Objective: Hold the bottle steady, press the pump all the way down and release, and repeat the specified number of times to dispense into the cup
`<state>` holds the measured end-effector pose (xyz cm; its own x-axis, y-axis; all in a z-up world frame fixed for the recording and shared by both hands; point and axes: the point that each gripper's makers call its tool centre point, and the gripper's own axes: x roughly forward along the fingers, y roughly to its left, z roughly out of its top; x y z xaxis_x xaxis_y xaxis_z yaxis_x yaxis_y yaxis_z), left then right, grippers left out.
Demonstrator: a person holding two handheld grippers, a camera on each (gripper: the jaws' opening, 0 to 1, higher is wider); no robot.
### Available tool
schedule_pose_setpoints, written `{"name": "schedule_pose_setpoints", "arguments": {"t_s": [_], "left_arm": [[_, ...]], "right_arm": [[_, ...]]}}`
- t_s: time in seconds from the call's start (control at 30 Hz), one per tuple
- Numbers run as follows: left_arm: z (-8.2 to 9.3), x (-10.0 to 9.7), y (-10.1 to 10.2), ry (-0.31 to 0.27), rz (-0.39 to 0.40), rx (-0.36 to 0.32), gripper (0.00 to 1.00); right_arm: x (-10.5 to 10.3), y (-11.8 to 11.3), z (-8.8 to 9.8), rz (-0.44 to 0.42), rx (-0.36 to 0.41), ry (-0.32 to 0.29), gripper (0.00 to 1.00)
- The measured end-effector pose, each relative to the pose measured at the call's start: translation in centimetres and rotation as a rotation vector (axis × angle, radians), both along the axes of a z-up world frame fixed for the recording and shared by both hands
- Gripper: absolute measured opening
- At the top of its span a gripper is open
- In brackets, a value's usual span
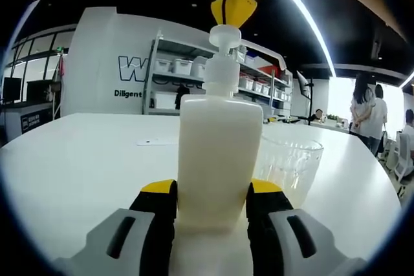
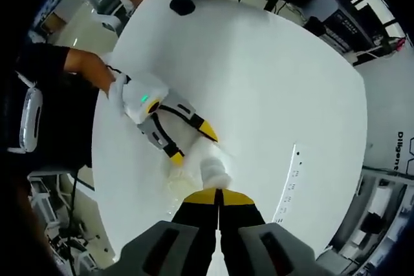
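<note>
Cream-white plastic marks the bottle [image 1: 220, 153], which stands upright on the white table [image 1: 77, 172], its lower body pinched between the two jaws of the left gripper [image 1: 212, 201]. In the right gripper view that same gripper [image 2: 187, 139] reaches in from the left, clamping the bottle [image 2: 194, 153] from the side. The pump [image 1: 224, 35] rises from the bottle's neck, and the right gripper [image 1: 234, 6] hangs straight above it, its yellow tips pressed together and at or just above the pump cap; in its own view its closed tips [image 2: 220, 198] sit right over the pump head [image 2: 215, 174]. A clear cup [image 1: 291, 163] stands just beside the bottle on the table; whether the spout points over it I cannot tell. To do the press well, I would keep the closed tips centred on the cap and drive straight down along the stem, so the bottle does not tip, while the left grip stays firm and low, then lift fully for the pump to spring back.
</note>
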<state>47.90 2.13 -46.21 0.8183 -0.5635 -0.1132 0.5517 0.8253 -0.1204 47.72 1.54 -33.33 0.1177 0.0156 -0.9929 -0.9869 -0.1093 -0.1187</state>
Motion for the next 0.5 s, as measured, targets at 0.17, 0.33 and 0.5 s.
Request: {"name": "schedule_pose_setpoints", "arguments": {"t_s": [0.17, 0.33, 0.5], "left_arm": [[-0.15, 0.00, 0.09, 0.002, 0.001, 0.003, 0.41], [-0.18, 0.55, 0.32, 0.005, 0.001, 0.005, 0.40], [-0.23, 0.45, 0.28, 0.007, -0.002, 0.015, 0.40]], "right_arm": [[0.07, -0.19, 0.01, -0.019, 0.012, 0.000, 0.00], [0.05, -0.18, -0.03, -0.024, 0.000, -0.003, 0.00], [0.13, -0.25, -0.04, -0.036, -0.019, -0.003, 0.00]]}}
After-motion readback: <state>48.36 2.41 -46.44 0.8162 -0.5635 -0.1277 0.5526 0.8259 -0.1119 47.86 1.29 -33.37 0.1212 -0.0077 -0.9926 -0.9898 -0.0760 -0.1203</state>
